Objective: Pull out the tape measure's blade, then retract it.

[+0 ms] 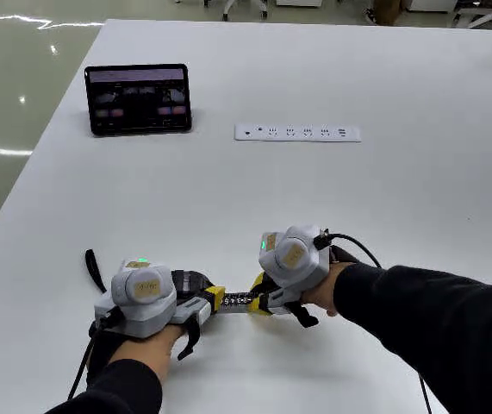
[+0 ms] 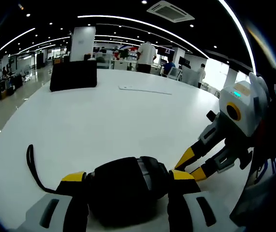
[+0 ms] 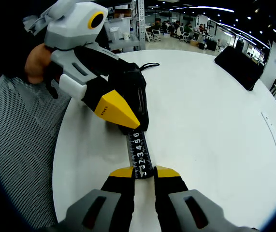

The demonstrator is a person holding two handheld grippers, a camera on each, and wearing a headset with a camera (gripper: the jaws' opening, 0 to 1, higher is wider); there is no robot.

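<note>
The black tape measure case [image 2: 125, 188] lies on the white table [image 1: 254, 190], clamped between my left gripper's [image 2: 128, 176] yellow-tipped fingers. In the head view the case [image 1: 189, 285] sits just ahead of the left gripper [image 1: 204, 304]. A short length of black blade [image 3: 139, 151] with white numbers runs out of the case [image 3: 134, 99] toward my right gripper [image 3: 142, 172], which is shut on the blade's end. The blade [image 1: 238, 300] spans the small gap between the two grippers, with the right gripper [image 1: 261, 303] at its far end. A black wrist strap [image 2: 30, 166] trails from the case.
A dark tablet [image 1: 138, 98] stands at the table's far left. A white power strip [image 1: 297, 133] lies flat mid-table. The table's left edge [image 1: 21, 185] drops to a glossy floor. People stand by desks [image 2: 147, 54] beyond the table.
</note>
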